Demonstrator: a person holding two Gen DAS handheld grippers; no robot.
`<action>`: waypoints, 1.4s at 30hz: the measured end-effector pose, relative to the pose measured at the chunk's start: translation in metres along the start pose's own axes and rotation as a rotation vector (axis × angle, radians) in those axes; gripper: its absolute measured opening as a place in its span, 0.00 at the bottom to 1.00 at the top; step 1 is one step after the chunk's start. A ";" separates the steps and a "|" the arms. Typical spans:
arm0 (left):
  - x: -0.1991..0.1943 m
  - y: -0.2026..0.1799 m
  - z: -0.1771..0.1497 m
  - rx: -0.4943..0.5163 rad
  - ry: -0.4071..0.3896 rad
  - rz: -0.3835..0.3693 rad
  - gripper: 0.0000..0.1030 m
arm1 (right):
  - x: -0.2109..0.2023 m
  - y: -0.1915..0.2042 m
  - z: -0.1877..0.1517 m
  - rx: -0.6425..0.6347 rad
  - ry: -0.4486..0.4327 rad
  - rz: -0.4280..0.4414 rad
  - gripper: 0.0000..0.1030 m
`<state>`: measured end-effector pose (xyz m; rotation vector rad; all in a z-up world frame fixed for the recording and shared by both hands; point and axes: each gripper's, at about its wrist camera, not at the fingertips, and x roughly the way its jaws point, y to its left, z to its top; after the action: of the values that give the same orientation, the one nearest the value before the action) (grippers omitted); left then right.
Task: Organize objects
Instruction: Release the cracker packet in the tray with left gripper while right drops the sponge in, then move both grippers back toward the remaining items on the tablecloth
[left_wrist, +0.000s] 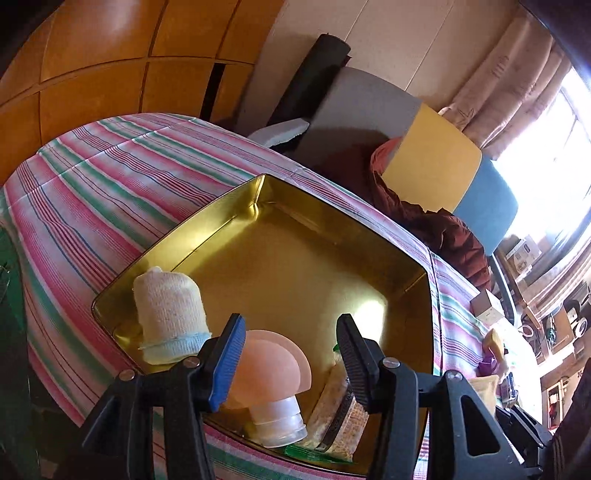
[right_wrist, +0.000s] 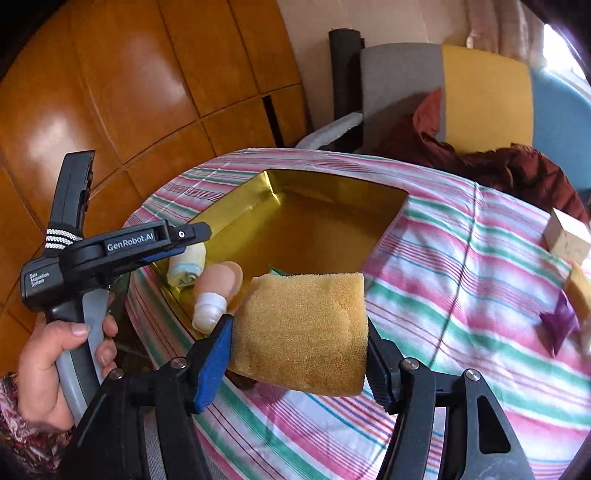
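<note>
Sponge sits clamped in the right gripper fingers, held above the striped surface beside the tin — next, into the tin. Left gripper fingers hang open, empty, over the suction cup.

Table covered by striped cloth, pink/green/white with thin blue lines. Directly on it: a shallow rectangular gold metal tin, open top, sitting toward the table's left edge with its far corner near the far edge. At the table's right edge, a small cluster: a pale beige cardboard box farthest back, a yellowish sponge-like block just nearer, and a purple folded-paper piece beside that block. Cloth between the tin and this cluster is bare, with crease lines running across. Near edge is hidden behind the gripper bodies.
</note>
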<state>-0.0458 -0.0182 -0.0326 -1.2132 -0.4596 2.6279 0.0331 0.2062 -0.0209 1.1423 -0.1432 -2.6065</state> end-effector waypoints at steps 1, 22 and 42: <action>-0.001 0.000 0.001 -0.002 -0.002 -0.001 0.50 | 0.005 0.003 0.003 -0.013 0.009 -0.001 0.64; -0.006 -0.001 0.006 -0.020 0.002 -0.016 0.50 | 0.082 -0.011 0.055 -0.045 0.073 -0.152 0.72; 0.008 -0.027 -0.014 0.050 0.056 -0.038 0.50 | 0.019 -0.056 0.009 0.162 -0.050 -0.181 0.89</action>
<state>-0.0385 0.0125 -0.0370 -1.2470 -0.4003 2.5507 0.0013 0.2538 -0.0393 1.1946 -0.2778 -2.8277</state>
